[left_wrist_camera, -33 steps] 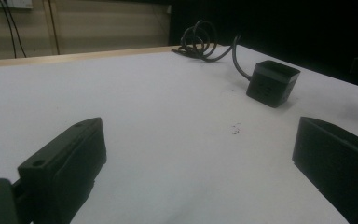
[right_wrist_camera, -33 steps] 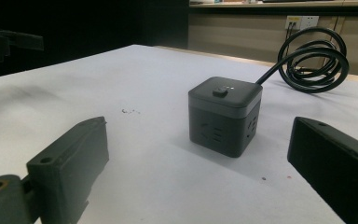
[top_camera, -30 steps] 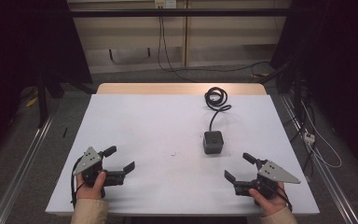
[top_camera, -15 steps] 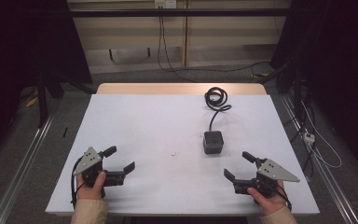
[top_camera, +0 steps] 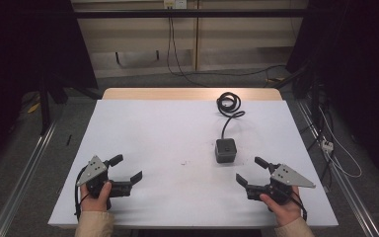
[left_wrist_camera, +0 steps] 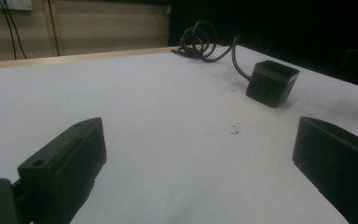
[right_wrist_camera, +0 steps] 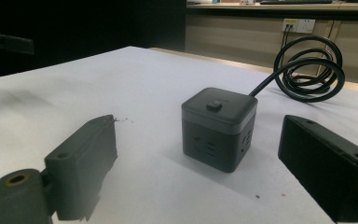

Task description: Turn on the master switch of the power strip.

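Note:
A dark cube-shaped power socket (top_camera: 225, 150) (right_wrist_camera: 218, 127) (left_wrist_camera: 271, 83) sits on the white table right of centre, a button on its top face. Its black cable (top_camera: 228, 106) (right_wrist_camera: 310, 69) runs back to a coil near the far edge. My left gripper (top_camera: 127, 169) (left_wrist_camera: 196, 158) rests at the front left, open, nothing between its jaws. My right gripper (top_camera: 249, 170) (right_wrist_camera: 200, 163) rests at the front right, open, jaws pointing at the cube a short way ahead, apart from it.
The white table (top_camera: 168, 128) has a wooden strip along its far edge. A small dark smudge (top_camera: 184, 162) marks the surface near the middle. Cables and wall sockets (top_camera: 173, 4) lie on the floor and wall beyond; dark curtains flank both sides.

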The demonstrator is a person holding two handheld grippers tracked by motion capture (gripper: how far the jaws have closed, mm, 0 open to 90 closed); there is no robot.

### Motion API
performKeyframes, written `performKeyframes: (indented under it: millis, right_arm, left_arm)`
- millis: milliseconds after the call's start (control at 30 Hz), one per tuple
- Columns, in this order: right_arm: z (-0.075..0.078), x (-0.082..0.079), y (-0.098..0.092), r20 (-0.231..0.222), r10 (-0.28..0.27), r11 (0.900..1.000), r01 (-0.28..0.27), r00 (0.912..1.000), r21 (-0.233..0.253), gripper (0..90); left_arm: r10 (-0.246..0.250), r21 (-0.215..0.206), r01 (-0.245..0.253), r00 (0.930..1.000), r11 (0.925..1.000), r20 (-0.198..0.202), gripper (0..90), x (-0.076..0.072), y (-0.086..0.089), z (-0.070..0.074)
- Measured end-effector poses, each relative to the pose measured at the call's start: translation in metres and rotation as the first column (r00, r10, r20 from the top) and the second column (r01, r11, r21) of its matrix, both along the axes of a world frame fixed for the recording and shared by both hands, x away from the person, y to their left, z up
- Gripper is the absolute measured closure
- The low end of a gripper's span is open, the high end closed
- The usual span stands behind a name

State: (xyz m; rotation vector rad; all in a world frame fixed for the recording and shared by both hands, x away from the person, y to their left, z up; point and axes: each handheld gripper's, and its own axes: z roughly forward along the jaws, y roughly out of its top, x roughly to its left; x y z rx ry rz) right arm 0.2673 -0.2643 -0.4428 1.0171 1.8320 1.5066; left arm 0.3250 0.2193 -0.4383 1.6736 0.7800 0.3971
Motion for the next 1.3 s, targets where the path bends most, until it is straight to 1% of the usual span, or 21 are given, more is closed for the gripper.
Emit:
performKeyframes:
  millis: [167,333,467,500,600,667,800,900,1067,1100,1200,1233,1300]
  right_arm:
    - [0.003,0.005,0.002,-0.011,-0.004,1.0,0.005,0.9999,0.007,15.6]
    - [0.005,0.01,0.003,-0.02,-0.013,1.0,0.013,0.9997,-0.002,18.7]
    - [0.005,0.013,0.004,-0.033,-0.015,1.0,0.015,0.9993,0.001,21.6]
    - [0.005,0.015,0.004,-0.037,-0.017,1.0,0.017,0.9992,-0.008,23.4]
    - [0.006,0.016,0.004,-0.042,-0.024,1.0,0.023,0.9988,-0.003,25.1]
    - [0.008,0.018,0.003,-0.042,-0.024,1.0,0.024,0.9988,-0.013,26.5]
    - [0.008,0.019,0.001,-0.046,-0.031,0.999,0.03,0.9985,-0.014,28.3]
    - [0.009,0.021,0.0,-0.051,-0.036,0.999,0.035,0.998,-0.023,30.7]
    - [0.01,0.024,-0.003,-0.059,-0.033,0.999,0.032,0.9977,-0.025,38.4]
    - [0.01,0.024,-0.003,-0.059,-0.033,0.999,0.032,0.9977,-0.025,38.4]
    - [0.01,0.025,-0.004,-0.066,-0.031,0.999,0.03,0.9973,-0.028,42.5]
    - [0.011,0.025,-0.004,-0.071,-0.03,0.999,0.029,0.997,-0.022,44.6]
    - [0.011,0.026,-0.004,-0.071,-0.032,0.999,0.03,0.997,-0.022,45.8]
  left_arm:
    - [-0.003,0.004,0.003,1.0,1.0,0.0,2.4,-0.001,0.001,0.0]
    - [0.0,0.004,0.0,1.0,1.0,0.001,2.4,-0.002,0.002,0.0]
    - [-0.001,0.001,0.001,1.0,1.0,0.003,2.4,-0.002,0.002,0.0]
    - [-0.002,0.0,0.002,1.0,1.0,0.001,2.4,-0.002,0.001,0.0]
    - [-0.004,0.0,0.004,1.0,1.0,0.002,2.4,-0.002,0.0,0.0]
    - [-0.006,-0.001,0.006,1.0,1.0,0.002,2.4,-0.002,0.0,0.0]
    - [-0.006,-0.002,0.006,1.0,1.0,0.003,2.4,-0.001,0.0,0.0]
    - [-0.008,0.001,0.008,1.0,1.0,0.002,2.4,-0.001,0.0,0.0]
    - [-0.008,0.004,0.008,1.0,1.0,0.0,2.4,-0.001,-0.001,0.0]
    - [-0.009,0.003,0.009,1.0,1.0,-0.001,2.4,-0.001,-0.001,0.0]
    - [-0.01,0.005,0.01,1.0,0.9999,0.0,2.4,-0.002,-0.001,0.0]
    - [-0.01,0.005,0.01,0.9999,0.9999,-0.001,2.4,-0.002,-0.001,0.0]
    - [-0.008,0.004,0.008,1.0,1.0,-0.001,2.4,-0.002,-0.002,0.0]
